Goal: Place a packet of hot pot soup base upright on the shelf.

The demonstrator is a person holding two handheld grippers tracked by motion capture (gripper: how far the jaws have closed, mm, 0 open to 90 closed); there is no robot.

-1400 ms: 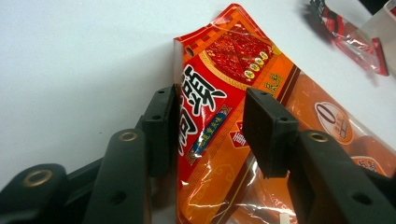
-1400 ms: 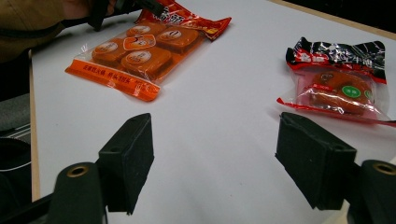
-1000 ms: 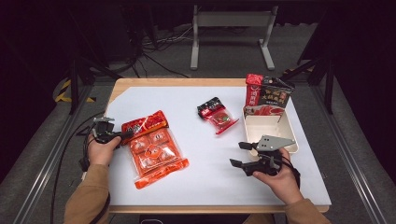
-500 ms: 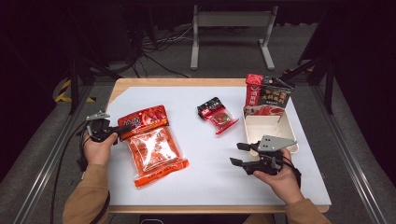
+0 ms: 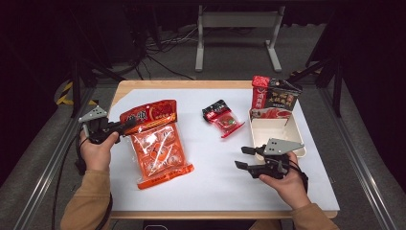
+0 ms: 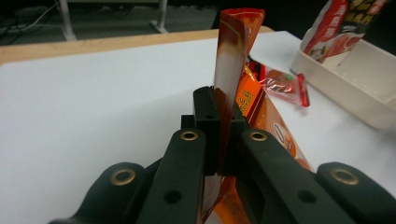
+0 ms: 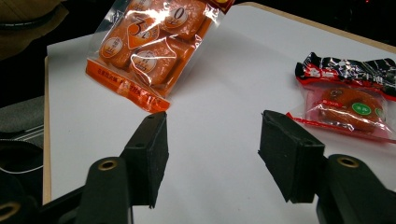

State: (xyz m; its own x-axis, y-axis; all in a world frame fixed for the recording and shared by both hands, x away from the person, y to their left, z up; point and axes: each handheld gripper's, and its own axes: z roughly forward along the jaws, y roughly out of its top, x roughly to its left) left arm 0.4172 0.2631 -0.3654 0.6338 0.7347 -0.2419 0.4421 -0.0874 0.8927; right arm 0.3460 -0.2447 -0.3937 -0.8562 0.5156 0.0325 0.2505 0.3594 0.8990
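A large orange snack bag [image 5: 158, 148] with several round cakes hangs tilted at the left of the white table. Its lower end is near the table. My left gripper [image 5: 127, 125] is shut on the bag's red top edge [image 6: 236, 46], and the pads [image 6: 205, 112] pinch the film. The bag also shows in the right gripper view [image 7: 149, 42]. My right gripper [image 5: 245, 158] hovers low at the front right. It is open, its jaws have just been closing, and nothing is between them [image 7: 212, 144].
A small red and black packet [image 5: 224, 117] lies mid-table. A white tray [image 5: 273, 132] stands at the right, with a red and black pouch [image 5: 275, 96] upright at its far end. A metal stand [image 5: 237, 21] is behind the table.
My left gripper has risen with the bag's top edge, so the bag now hangs stretched out. The right gripper's jaws have narrowed and the hand stayed in place.
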